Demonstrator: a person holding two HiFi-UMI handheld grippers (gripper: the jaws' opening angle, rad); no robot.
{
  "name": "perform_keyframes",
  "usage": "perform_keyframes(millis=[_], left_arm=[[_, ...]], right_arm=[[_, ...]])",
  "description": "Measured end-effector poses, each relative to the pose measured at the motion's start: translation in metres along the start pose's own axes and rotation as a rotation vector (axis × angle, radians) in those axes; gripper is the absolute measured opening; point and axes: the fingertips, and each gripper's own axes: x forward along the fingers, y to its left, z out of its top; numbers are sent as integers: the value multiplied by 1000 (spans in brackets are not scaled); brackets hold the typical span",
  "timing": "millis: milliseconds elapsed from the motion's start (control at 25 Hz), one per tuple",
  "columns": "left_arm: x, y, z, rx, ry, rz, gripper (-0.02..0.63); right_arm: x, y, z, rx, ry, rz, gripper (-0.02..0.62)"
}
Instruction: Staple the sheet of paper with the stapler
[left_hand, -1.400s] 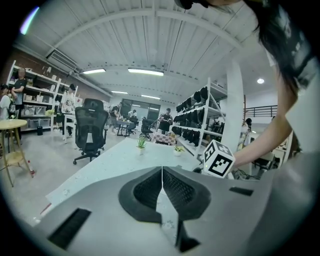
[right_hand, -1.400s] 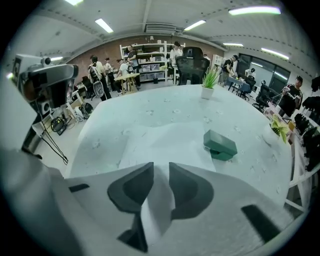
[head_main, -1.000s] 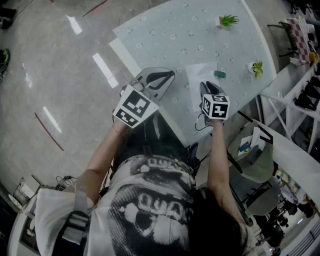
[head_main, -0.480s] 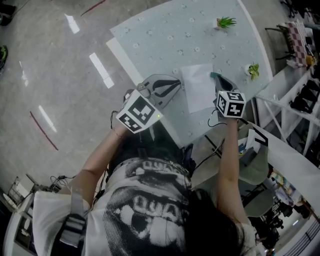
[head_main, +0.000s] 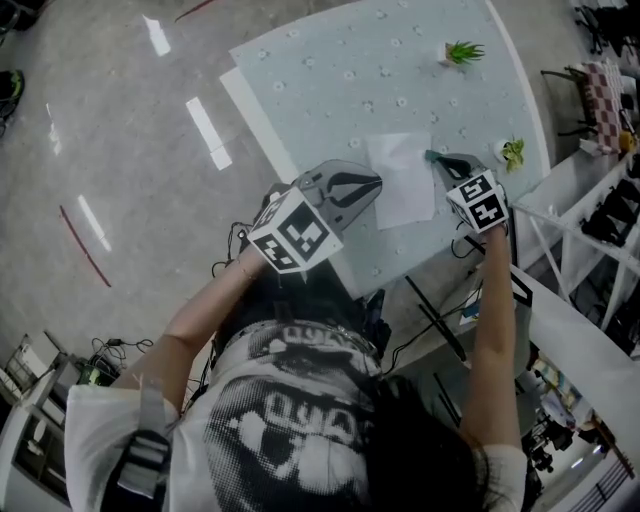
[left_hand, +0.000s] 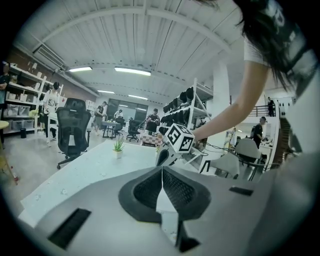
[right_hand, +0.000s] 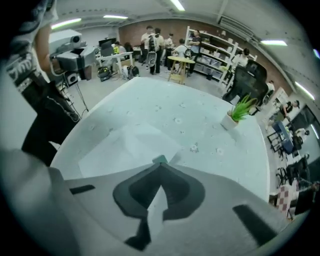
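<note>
While the left gripper and right gripper both show jaws pressed together, the small teal stapler sits on the table at the right one's tips by the floppy paper sheet's edge: light, rigid, probably best pinched across its sides.

Table bears paper, stapler; two potted plants.

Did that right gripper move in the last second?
Yes. In the head view the right gripper has shifted right: it was over the paper, now it is off the paper's right edge, at the stapler.
</note>
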Motion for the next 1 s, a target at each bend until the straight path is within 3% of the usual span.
perform_keyframes(millis=[160, 840, 1000], left_arm=[[4, -2, -2, -9, 12, 17, 5], [13, 2, -9, -44, 29, 98, 5], [17, 5, -10, -51, 20, 104, 5]], right_arm=[[1, 3, 11, -106, -2, 68, 5], [12, 11, 5, -450, 173, 207, 6], [14, 11, 5, -441, 225, 232, 6]])
